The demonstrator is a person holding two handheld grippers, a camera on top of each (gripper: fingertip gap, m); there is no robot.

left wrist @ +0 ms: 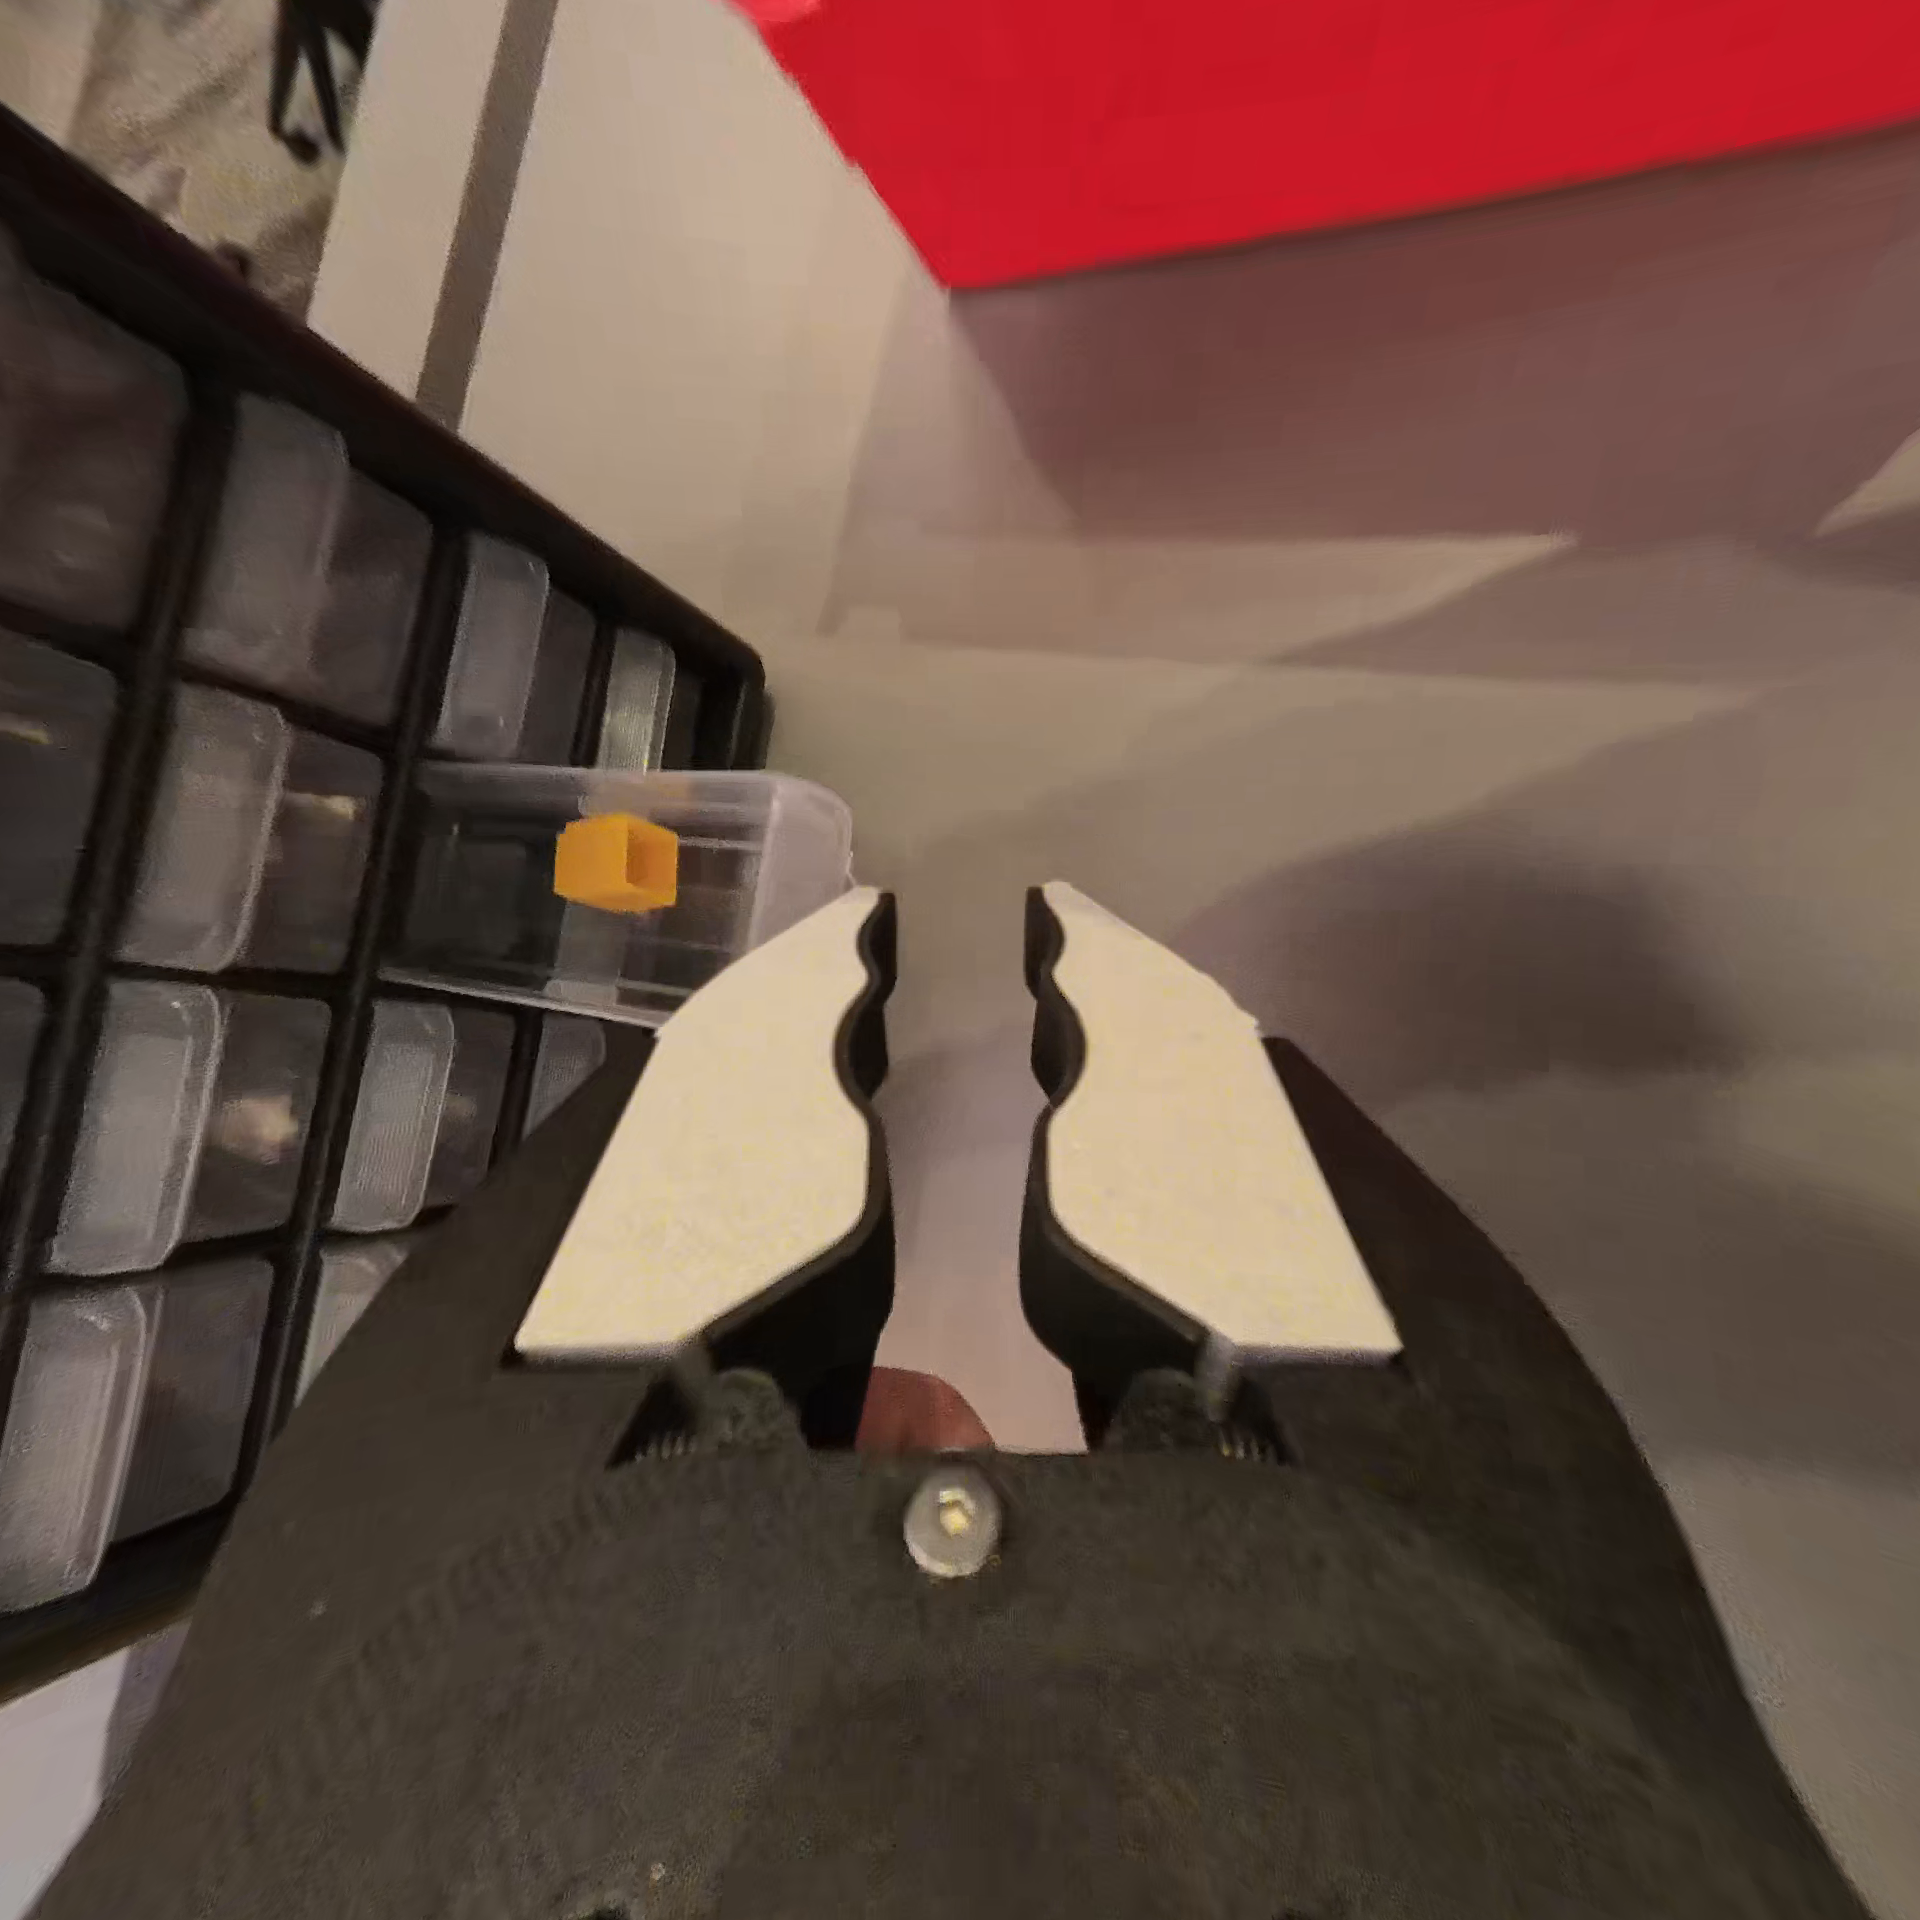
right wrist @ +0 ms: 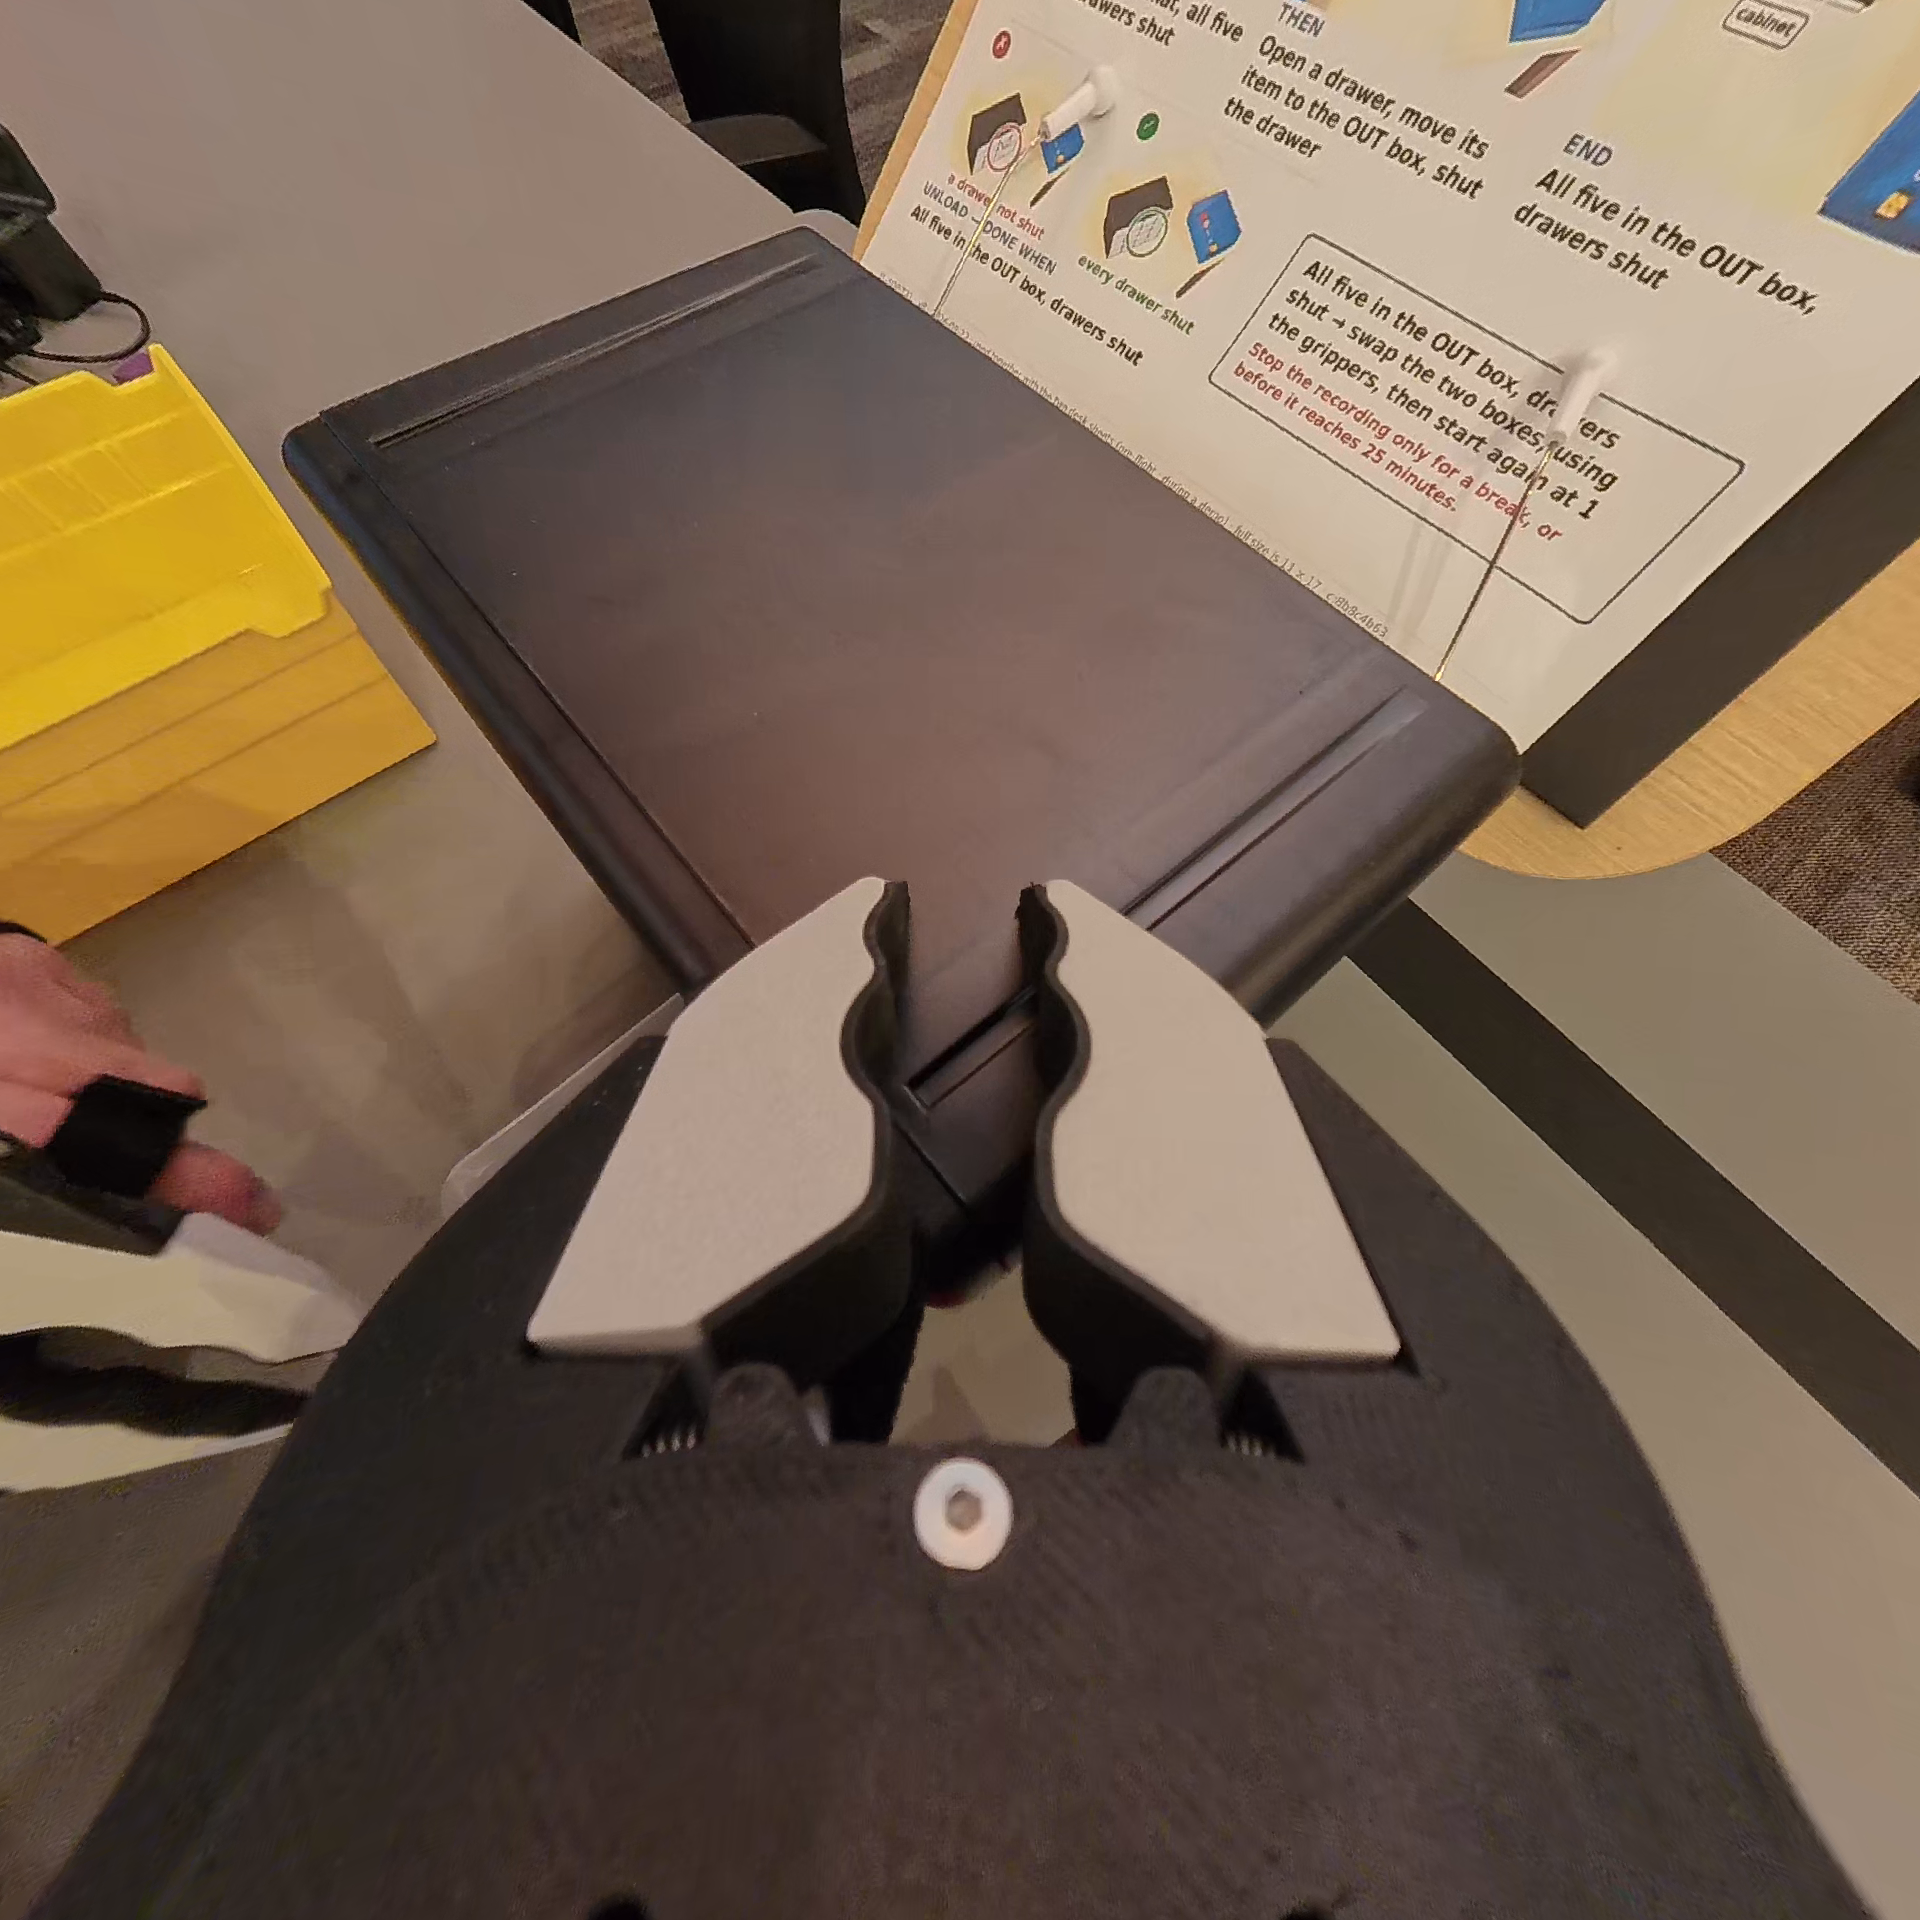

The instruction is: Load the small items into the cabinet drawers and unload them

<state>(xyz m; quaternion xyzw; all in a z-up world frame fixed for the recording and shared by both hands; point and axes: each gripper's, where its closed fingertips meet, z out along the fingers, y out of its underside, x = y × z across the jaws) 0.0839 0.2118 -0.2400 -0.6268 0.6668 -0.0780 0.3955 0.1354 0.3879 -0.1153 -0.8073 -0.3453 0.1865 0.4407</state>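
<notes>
- At the far left of the left wrist view stood the black cabinet [left wrist: 197,665], its grid of small clear drawers facing the camera, nearly all of them pushed in.
- One clear drawer [left wrist: 634,894] stuck out from the cabinet's right-hand column, and an orange block [left wrist: 615,862] showed through its wall, lying inside it.
- Just right of that drawer hung the left gripper [left wrist: 958,902], its jaws a narrow gap apart and holding nothing; its left fingertip [left wrist: 831,925] sat close beside the drawer's front end, though contact could not be told.
- Behind it lay the grey counter [left wrist: 1351,727], and a red box [left wrist: 1351,125] filled the upper right.
- Across in the right wrist view, a yellow bin [right wrist: 145,623] sat on the counter [right wrist: 343,135] at the left edge.
- Below the bin, a person's hand [right wrist: 94,1091] with a black strap around a finger reached in from the left edge.
- Toward the middle, the cabinet's flat black top [right wrist: 883,582] ran away from the camera.
- Over its near edge hung the right gripper [right wrist: 964,899], its jaws a narrow gap apart with nothing between them.
- Farther right, an instruction sheet [right wrist: 1455,260] stood propped up on a pale wooden board [right wrist: 1683,821] behind the cabinet.
</notes>
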